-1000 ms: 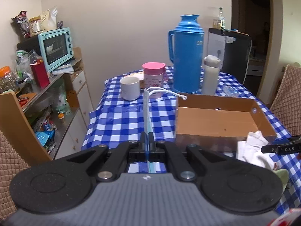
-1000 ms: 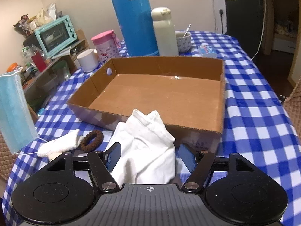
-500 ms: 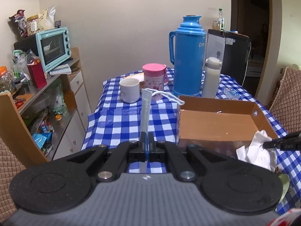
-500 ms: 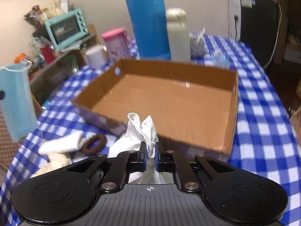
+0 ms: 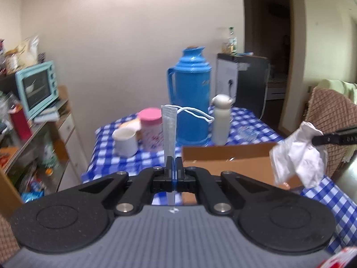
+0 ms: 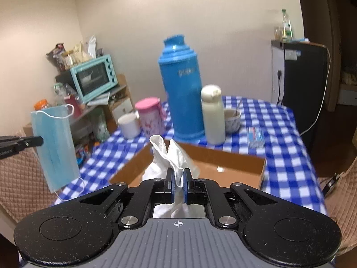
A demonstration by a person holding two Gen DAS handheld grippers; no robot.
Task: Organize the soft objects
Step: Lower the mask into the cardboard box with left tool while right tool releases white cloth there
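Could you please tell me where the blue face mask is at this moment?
The blue face mask hangs clamped in the left tool, off the table, at the left of the right wrist view, to the left of the cardboard box.

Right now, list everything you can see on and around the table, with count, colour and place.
mask: one, light blue, hanging from the left gripper
cloth: one, white, held up over the box's near side
box: one, brown cardboard, open, on the table
table: one, blue and white check cover
thermos: one, blue, behind the box
bottle: one, cream, right of the thermos
bowl: one, patterned, with a spoon
jar: one, pink lid
mug: one, white
oven: one, teal, on the shelf
left gripper: black, shut on the mask
right gripper: black, shut on the cloth
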